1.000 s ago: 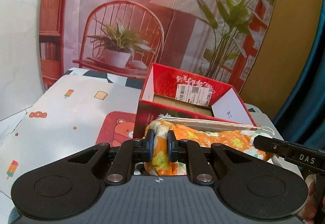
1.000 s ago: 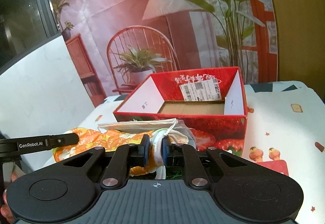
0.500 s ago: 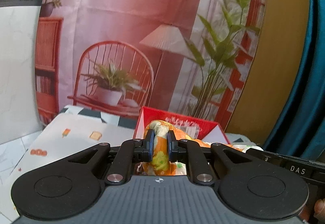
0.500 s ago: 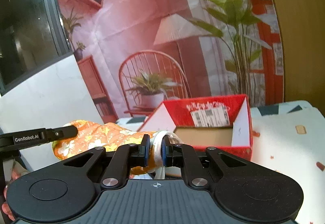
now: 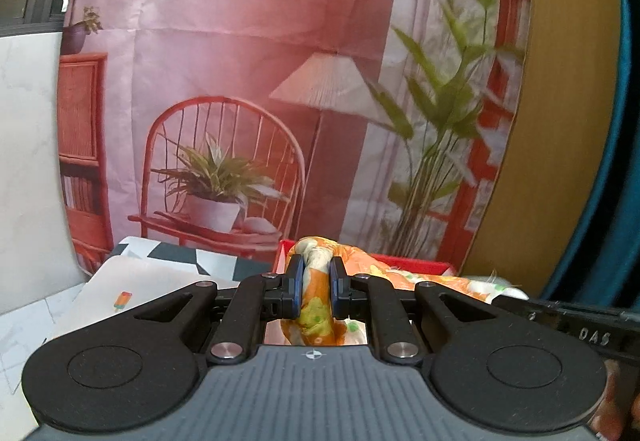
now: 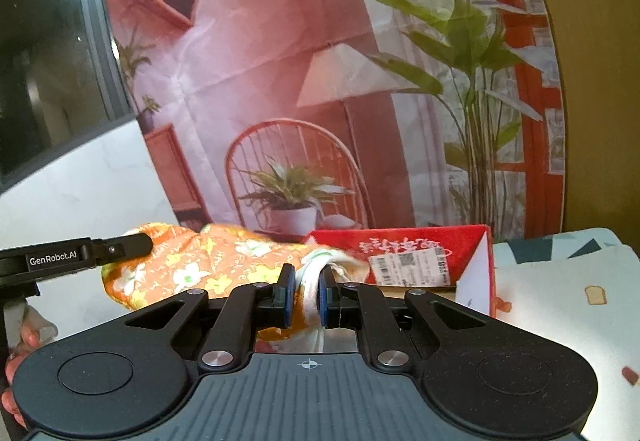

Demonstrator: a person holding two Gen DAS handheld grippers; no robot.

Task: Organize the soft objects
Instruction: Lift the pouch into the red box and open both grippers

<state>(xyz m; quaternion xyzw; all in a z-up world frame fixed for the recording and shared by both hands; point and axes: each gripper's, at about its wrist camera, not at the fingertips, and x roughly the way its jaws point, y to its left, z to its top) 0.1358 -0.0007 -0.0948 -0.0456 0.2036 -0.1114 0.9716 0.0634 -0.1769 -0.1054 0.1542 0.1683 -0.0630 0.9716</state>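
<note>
An orange flowered cloth (image 5: 316, 293) with a white lining hangs stretched between both grippers, lifted off the table. My left gripper (image 5: 314, 281) is shut on one bunched orange end. In the right wrist view the cloth (image 6: 200, 269) runs leftward to the other tool, and my right gripper (image 6: 307, 291) is shut on its white end. Behind the cloth stands an open red cardboard box (image 6: 452, 245) with a white shipping label; only its far rim (image 5: 408, 264) shows in the left wrist view.
A table cover with small cartoon prints (image 6: 568, 305) lies under and right of the box. A printed backdrop of a chair, lamp and plants (image 5: 248, 89) hangs behind. A hand (image 6: 24, 337) holds the other tool at left. A blue curtain (image 5: 624, 121) is at far right.
Both grippers have risen with the cloth, which now hangs level with the box's rim. The box and table have dropped lower in both views.
</note>
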